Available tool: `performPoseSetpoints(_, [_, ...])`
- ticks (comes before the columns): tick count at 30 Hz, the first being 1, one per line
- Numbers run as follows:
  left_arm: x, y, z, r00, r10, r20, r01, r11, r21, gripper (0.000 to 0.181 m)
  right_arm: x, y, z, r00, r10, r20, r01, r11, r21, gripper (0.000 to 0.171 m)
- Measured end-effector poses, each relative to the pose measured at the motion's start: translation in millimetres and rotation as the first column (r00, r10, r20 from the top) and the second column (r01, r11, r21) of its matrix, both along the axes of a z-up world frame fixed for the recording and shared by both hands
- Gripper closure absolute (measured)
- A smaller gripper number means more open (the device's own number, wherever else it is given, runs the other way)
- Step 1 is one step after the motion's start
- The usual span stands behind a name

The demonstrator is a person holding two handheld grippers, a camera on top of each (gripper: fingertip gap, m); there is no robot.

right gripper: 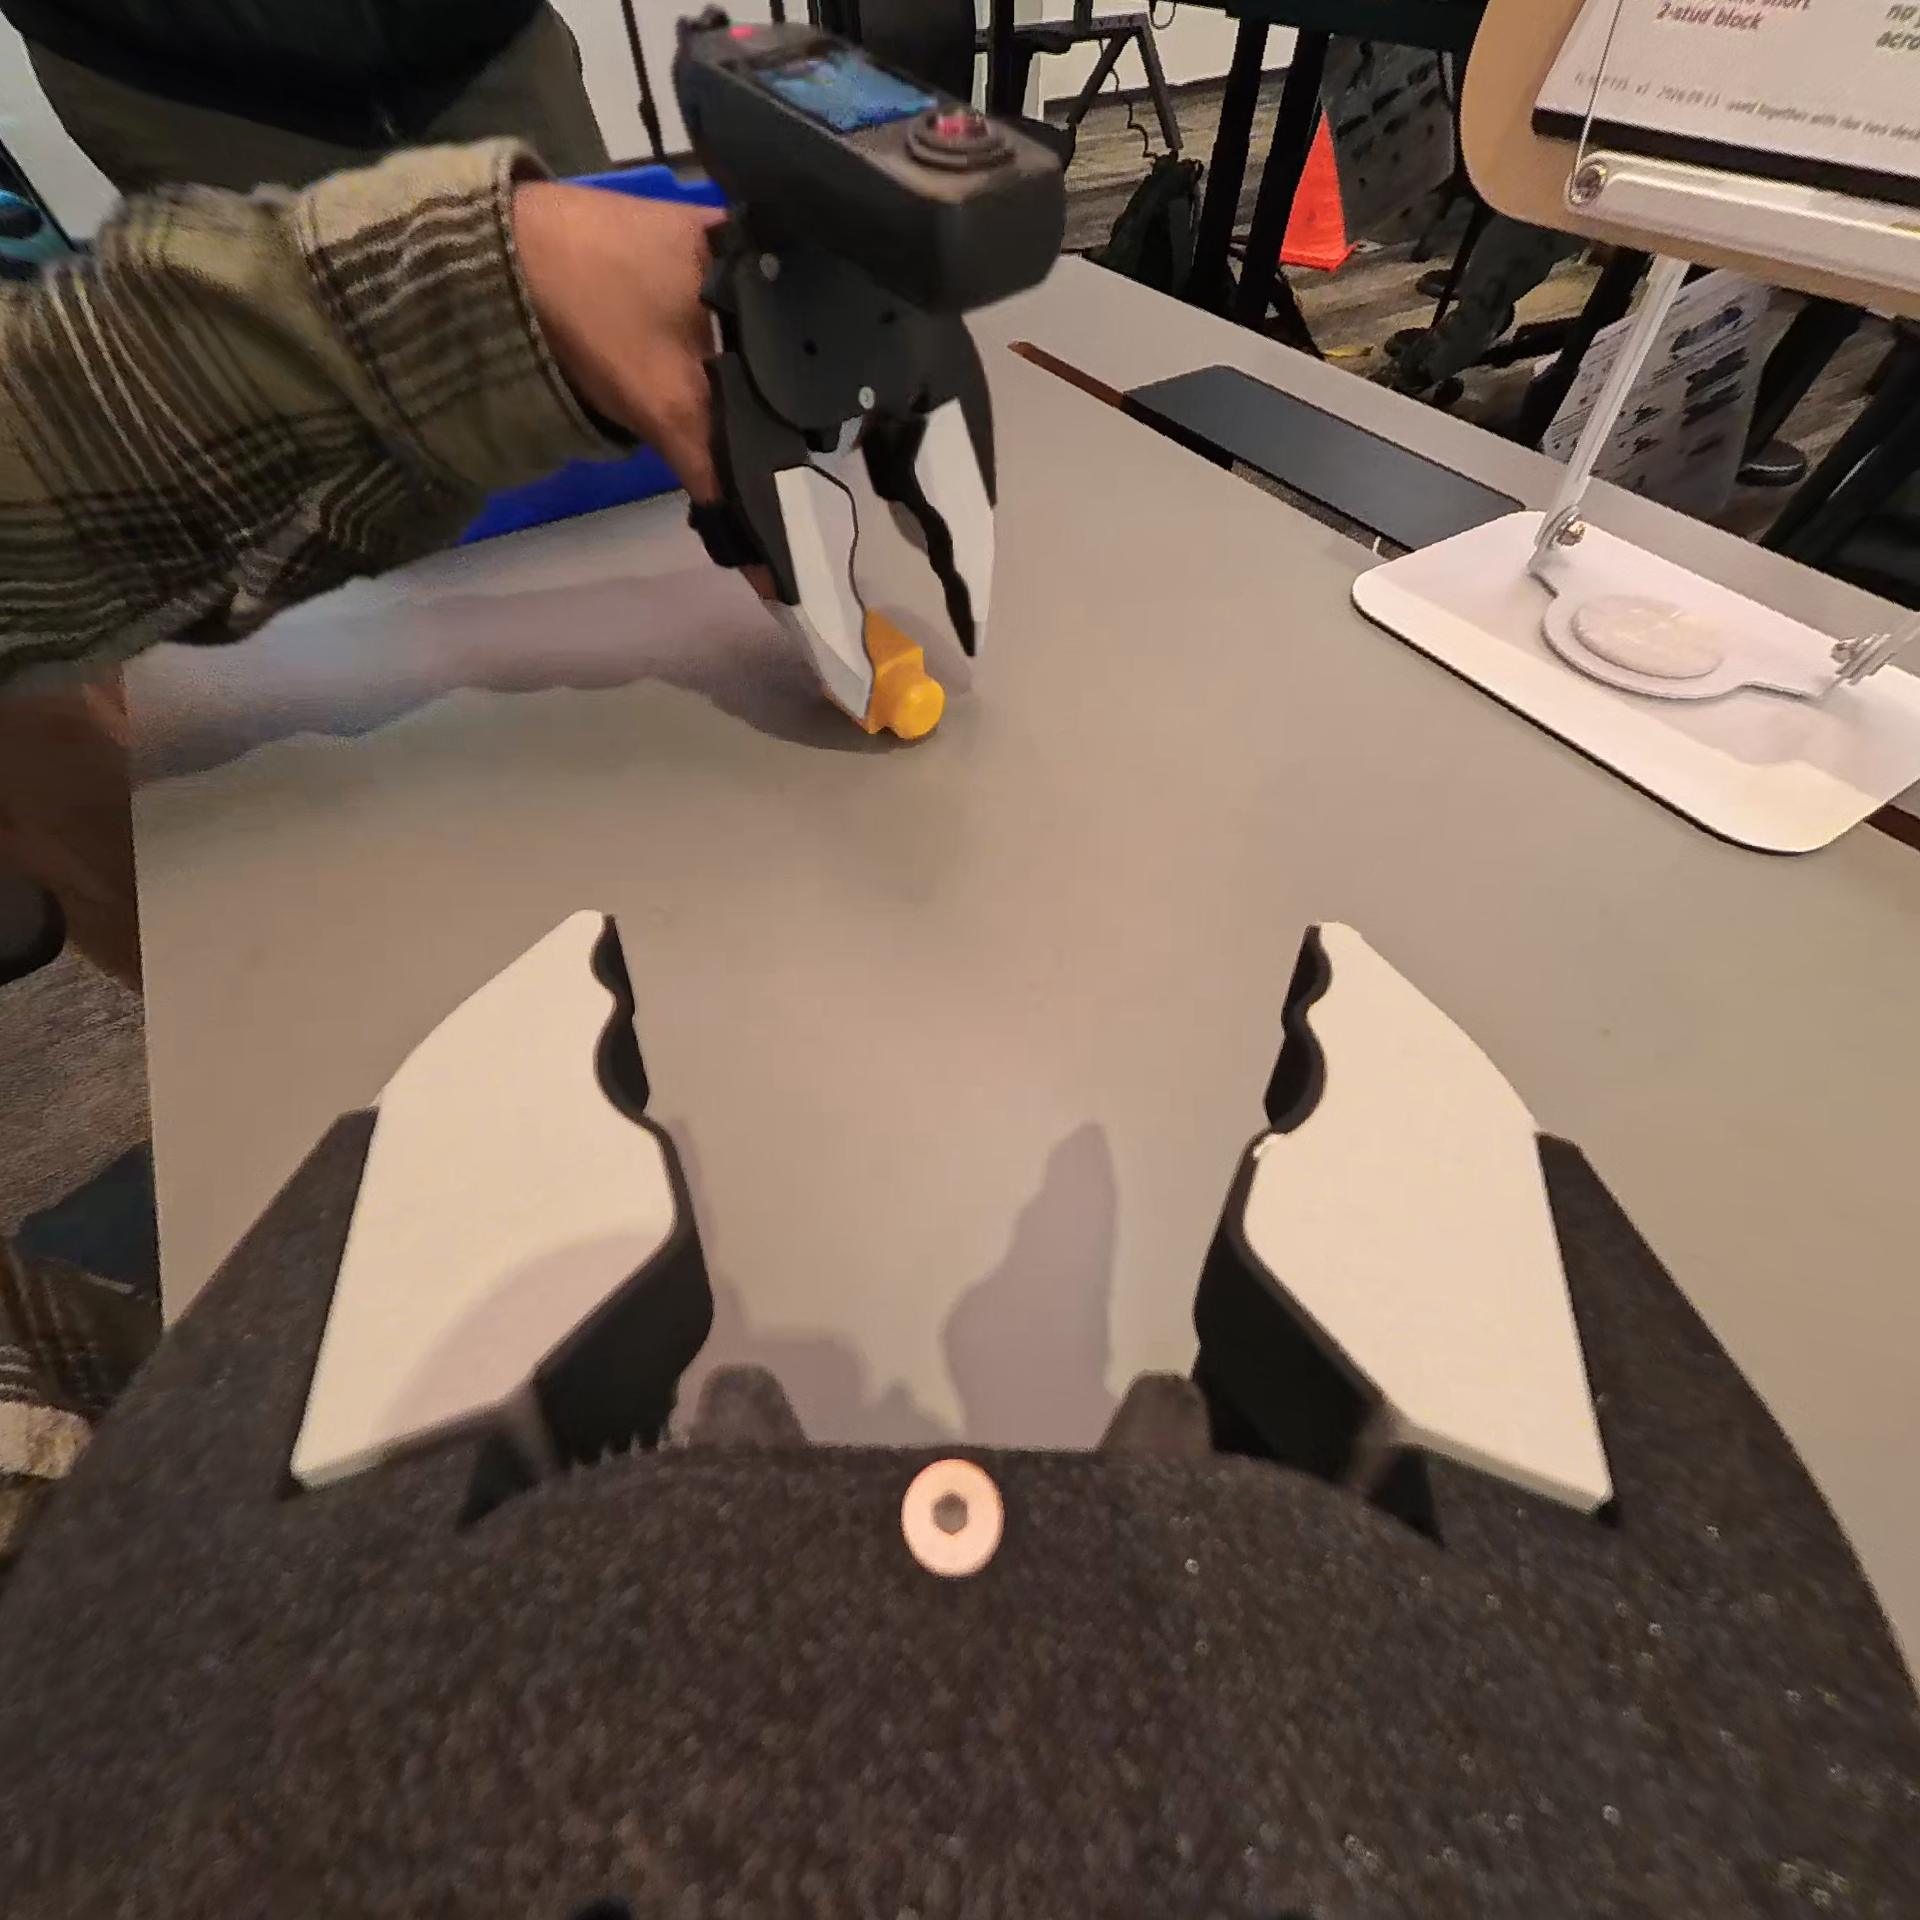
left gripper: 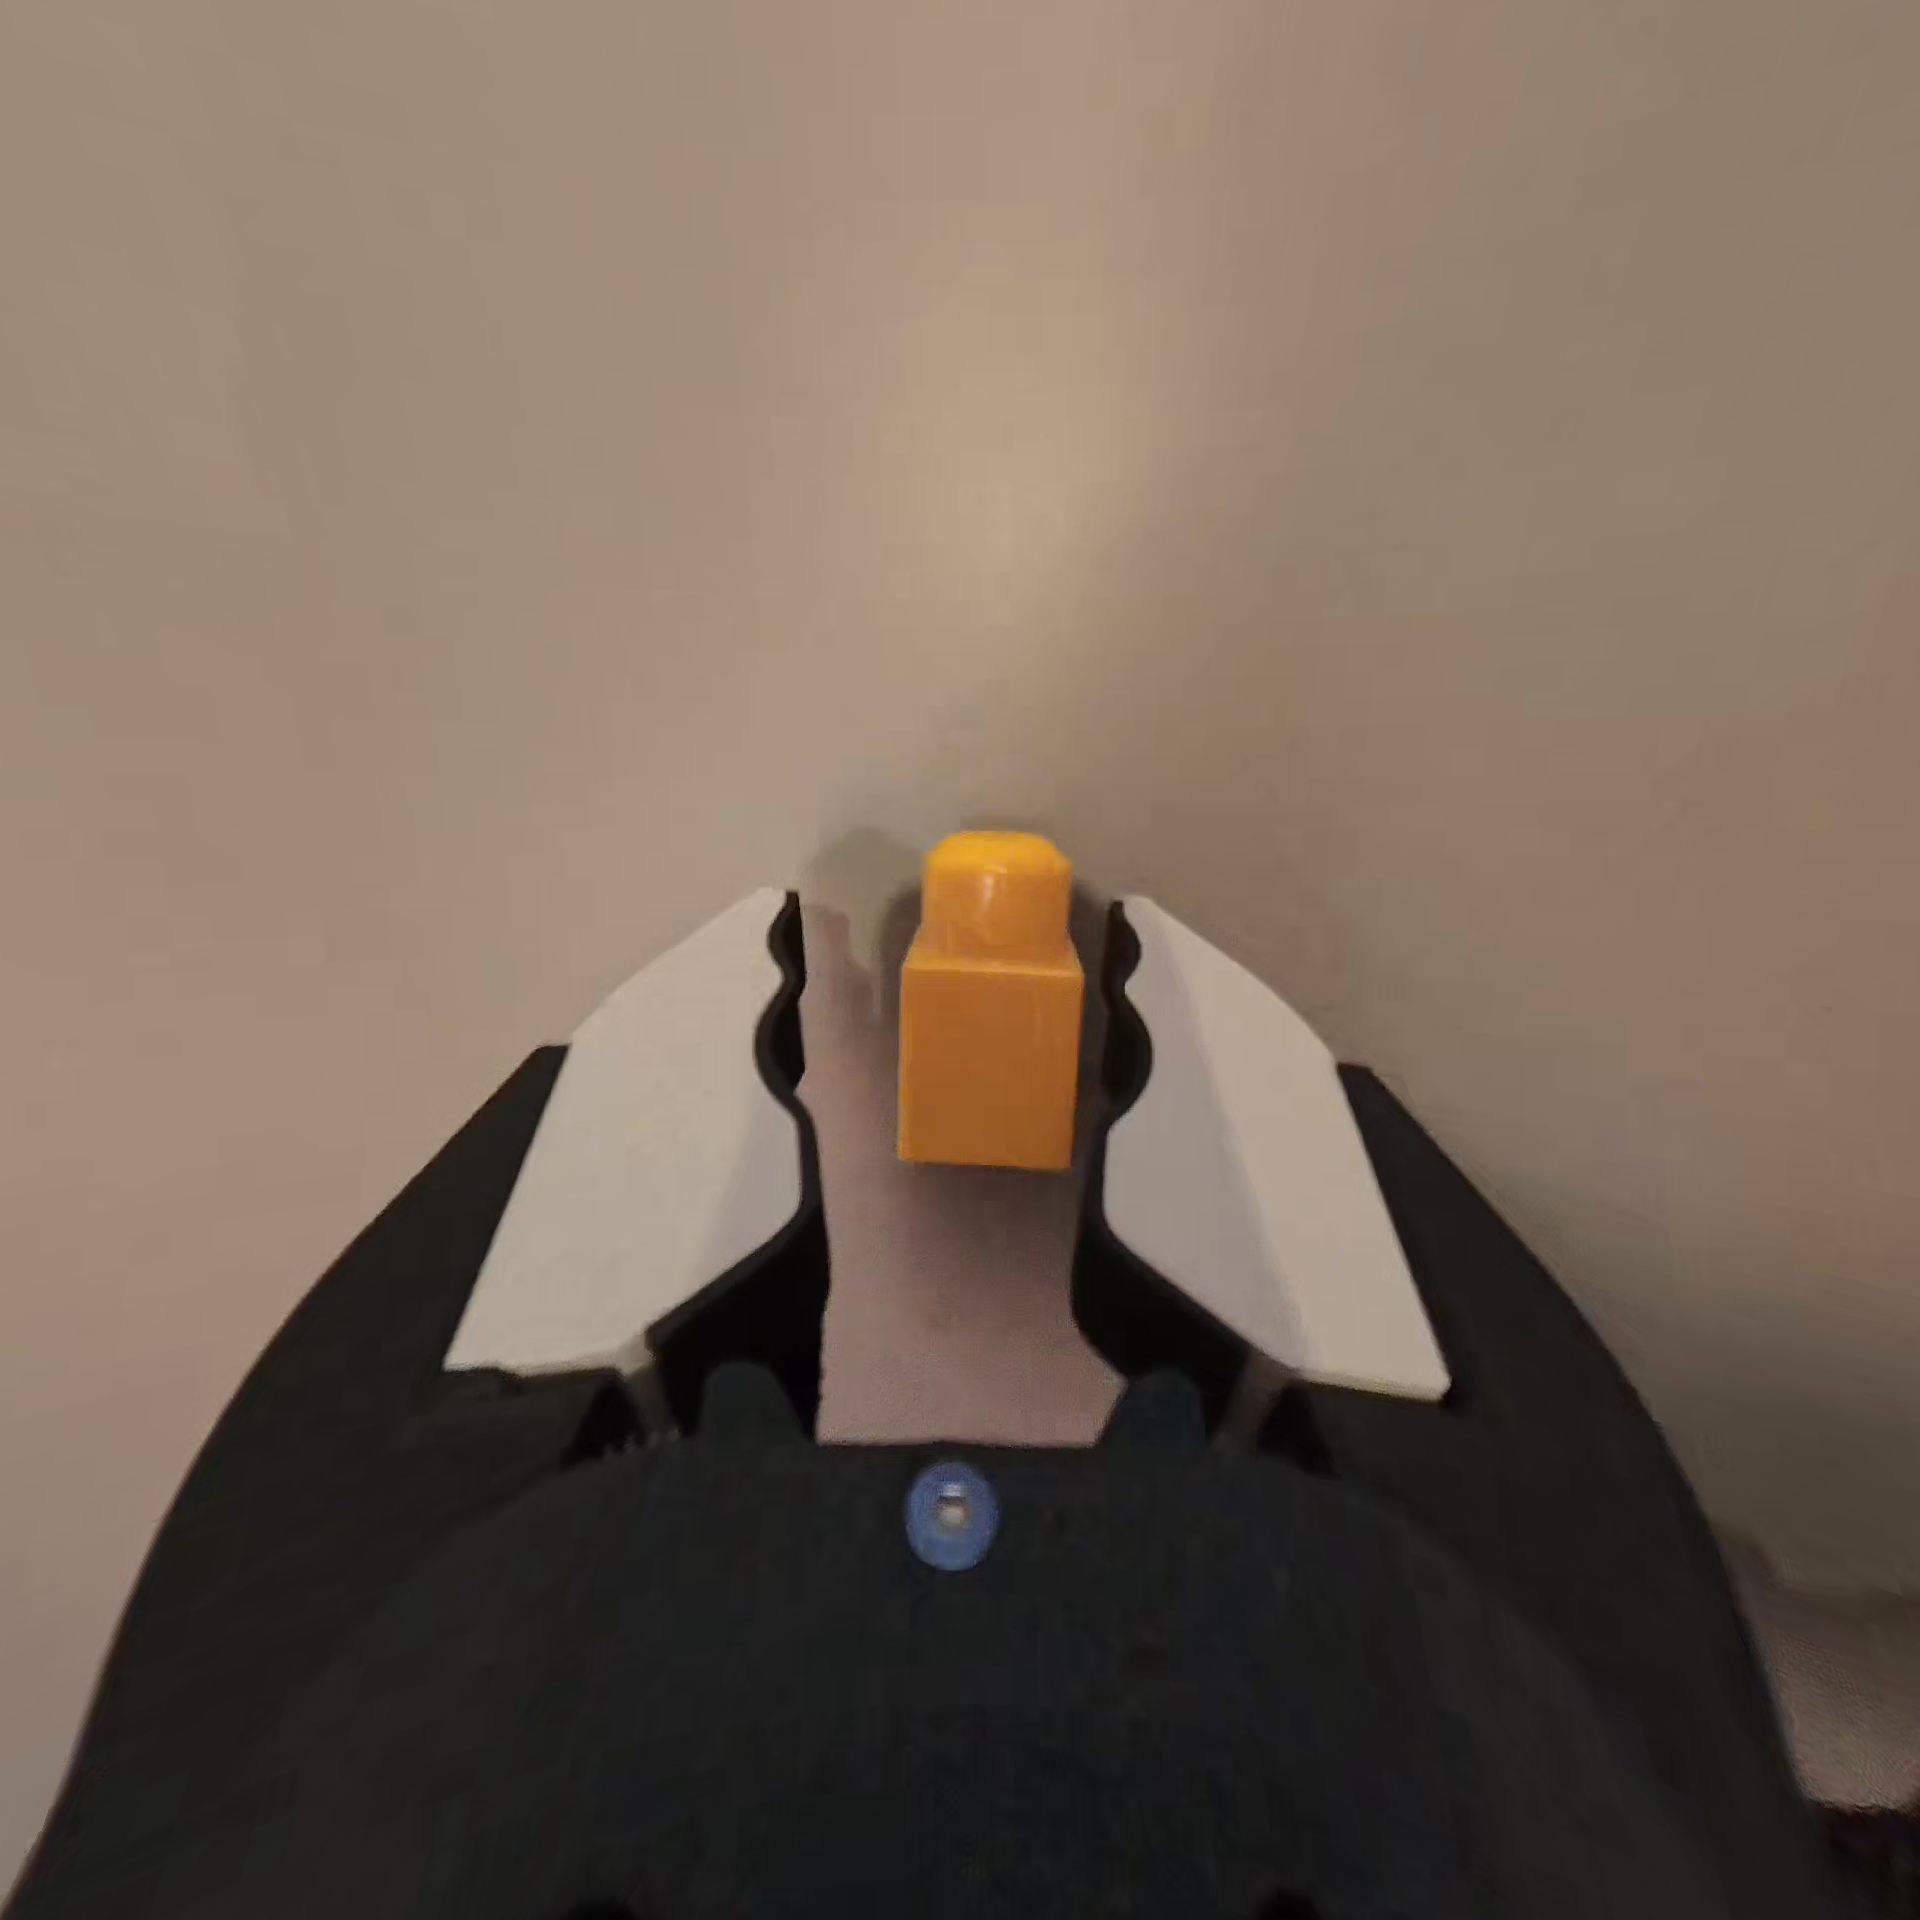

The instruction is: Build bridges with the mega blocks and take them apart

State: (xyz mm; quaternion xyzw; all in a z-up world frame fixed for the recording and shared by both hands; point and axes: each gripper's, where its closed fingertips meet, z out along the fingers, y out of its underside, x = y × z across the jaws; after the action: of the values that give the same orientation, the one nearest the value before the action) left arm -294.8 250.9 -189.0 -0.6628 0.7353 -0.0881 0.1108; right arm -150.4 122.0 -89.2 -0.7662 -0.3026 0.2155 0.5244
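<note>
A small orange one-stud block (left gripper: 987, 1049) lies on its side on the grey table (left gripper: 935, 416), between the fingers of my left gripper (left gripper: 951, 906). The jaws are open, with a wider gap on the left side and a thin one on the right. In the right wrist view the left gripper (right gripper: 909, 681) points down at the table and straddles the block (right gripper: 899, 675), whose stud points right. My right gripper (right gripper: 958, 930) is open and empty above the table (right gripper: 1039, 831), nearer the front. No other blocks show.
A white sign stand base (right gripper: 1621, 675) sits at the right edge, with a flat black pad (right gripper: 1320, 457) behind it. A blue object (right gripper: 561, 499) lies behind the hand in a plaid sleeve (right gripper: 260, 364) holding the left gripper. The table's left edge drops to carpet.
</note>
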Motion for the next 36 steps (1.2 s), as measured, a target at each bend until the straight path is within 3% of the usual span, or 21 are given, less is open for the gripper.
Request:
performPoseSetpoints(1, [-1.4, -2.7, 0.7, 0.998, -0.029, -0.056, 0.030, 1.000, 0.004, 0.127, 0.6, -0.6, 0.6, 1.000, -0.001, -0.001, 0.001, 1.000, 0.002, 0.054])
performPoseSetpoints(7, [-9.0, -20.5, 3.5, 0.907, -0.158, -0.390, 0.153, 0.987, -0.044, 0.137, 3.8, -2.2, 4.5, 1.000, -0.006, -0.004, 0.007, 1.000, 0.012, 0.054])
performPoseSetpoints(20, [-2.1, -12.2, -2.2, 0.789, -0.159, -0.594, 0.187, 0.982, -0.015, 0.144, 3.8, -4.8, 7.6, 1.000, 0.001, -0.005, -0.001, 1.000, 0.022, 0.054])
performPoseSetpoints(31, [-9.4, -7.5, -16.6, 0.767, -0.150, -0.624, 0.169, 0.985, -0.029, 0.151, 3.6, -6.1, 9.1, 1.000, 0.002, -0.006, -0.002, 1.000, 0.025, 0.054])
performPoseSetpoints(34, [-1.5, -4.6, -15.7, 0.806, -0.168, -0.568, 0.196, 0.981, -0.012, 0.152, 3.6, -6.1, 9.0, 1.000, 0.002, -0.007, -0.001, 1.000, 0.028, 0.054])
performPoseSetpoints(36, [12.4, -5.9, -13.7, 0.877, -0.194, -0.439, 0.212, 0.977, -0.008, 0.152, 4.5, -5.1, 8.5, 1.000, 0.000, -0.010, 0.000, 1.000, 0.021, 0.054])
